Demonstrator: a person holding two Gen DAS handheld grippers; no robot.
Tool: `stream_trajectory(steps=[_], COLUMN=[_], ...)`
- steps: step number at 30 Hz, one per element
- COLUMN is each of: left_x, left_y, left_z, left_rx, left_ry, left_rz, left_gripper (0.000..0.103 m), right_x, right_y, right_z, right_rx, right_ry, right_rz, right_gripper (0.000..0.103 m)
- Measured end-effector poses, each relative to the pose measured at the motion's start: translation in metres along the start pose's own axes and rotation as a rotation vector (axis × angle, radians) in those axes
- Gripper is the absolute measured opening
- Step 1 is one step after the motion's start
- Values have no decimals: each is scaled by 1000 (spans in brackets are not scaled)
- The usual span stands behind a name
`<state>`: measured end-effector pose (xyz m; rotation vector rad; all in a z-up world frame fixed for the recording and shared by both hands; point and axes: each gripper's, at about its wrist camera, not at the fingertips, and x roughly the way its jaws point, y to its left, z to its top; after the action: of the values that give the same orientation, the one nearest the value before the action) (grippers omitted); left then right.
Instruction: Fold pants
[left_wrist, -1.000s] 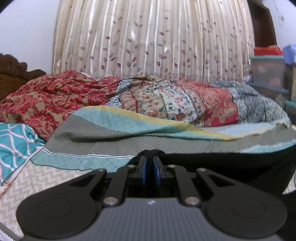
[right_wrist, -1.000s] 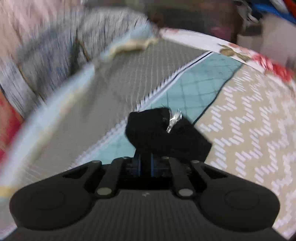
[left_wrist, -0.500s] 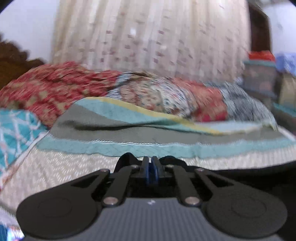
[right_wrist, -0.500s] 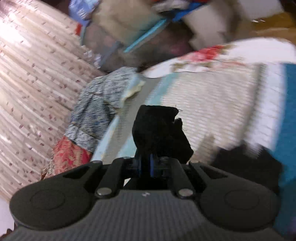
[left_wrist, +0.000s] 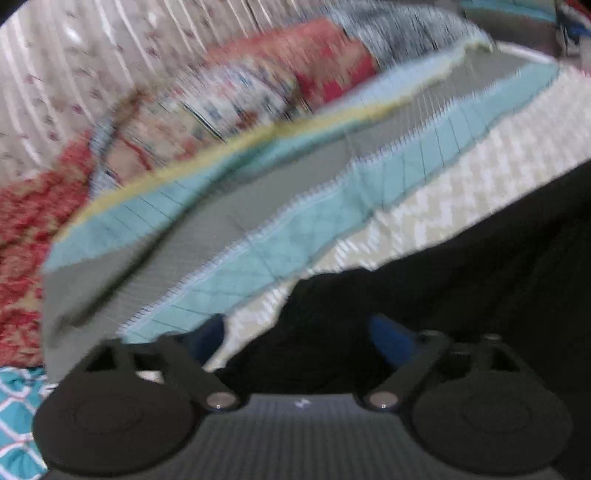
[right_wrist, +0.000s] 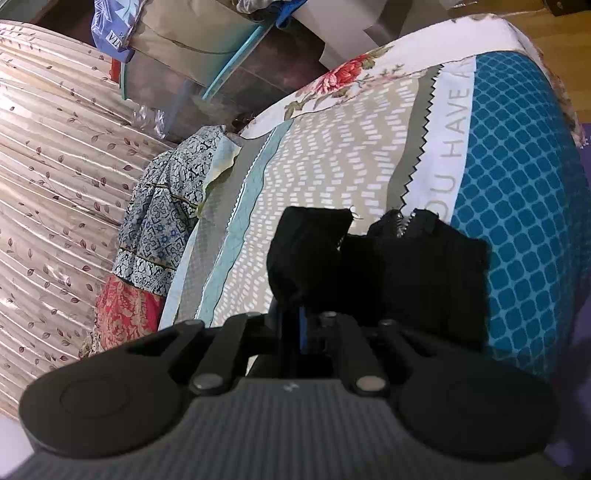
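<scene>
Patterned bedspread (right_wrist: 332, 155) beneath soft, limp black pants (right_wrist: 424, 273): right gripper (right_wrist: 301, 314) pinches the zipper-end edge; left gripper (left_wrist: 295, 339), just opening, has released.

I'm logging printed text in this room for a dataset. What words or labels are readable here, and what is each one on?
"OU HAVE A", cut off at both ends: on the white band of the bedsheet.
"VI", partly hidden and too cropped to read whole: on the blue packet at the top left of the right wrist view.
Left wrist view: too blurred; no text readable.
</scene>
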<state>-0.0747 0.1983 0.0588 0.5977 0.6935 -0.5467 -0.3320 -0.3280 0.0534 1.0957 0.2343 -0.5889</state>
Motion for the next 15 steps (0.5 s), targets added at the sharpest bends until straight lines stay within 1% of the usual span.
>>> stream_trajectory(steps=[1, 2, 3, 4, 5, 8, 10, 11, 13, 14, 15], left_x=[12, 25, 31, 32, 27, -9, -44, -62, -111, -137, -155], left_y=[0, -1, -2, 2, 5, 13, 20, 26, 28, 26, 21], left_z=[-1, -2, -5, -6, -7, -10, -14, -16, -31, -41, -51], left_rx=[1, -5, -23, -79, -118, -192, -246, -277, -345, -359, -362], left_ry=[37, 78, 101, 96, 69, -53, -162, -220, -359, -430, -475], left_rz=[-11, -23, -35, -57, -54, 5, 34, 37, 27, 19, 12], left_gripper=[90, 61, 27, 21, 11, 11, 10, 10, 10, 10, 10], right_x=[-1, 0, -1, -3, -3, -5, -7, -10, -19, -25, -31], right_y=[-5, -6, -11, -15, -16, -15, -9, -7, 1, 3, 4], right_z=[2, 3, 4, 4, 5, 8, 12, 14, 16, 16, 17], right_rx=[2, 7, 13, 17, 18, 4, 2, 4, 15, 24, 33], right_ry=[3, 5, 7, 11, 15, 20, 22, 19, -2, -16, -31], right_rz=[2, 0, 0, 0, -3, 1, 30, 49, 108, 141, 175], right_gripper=[11, 11, 11, 11, 11, 11, 11, 11, 11, 11, 11])
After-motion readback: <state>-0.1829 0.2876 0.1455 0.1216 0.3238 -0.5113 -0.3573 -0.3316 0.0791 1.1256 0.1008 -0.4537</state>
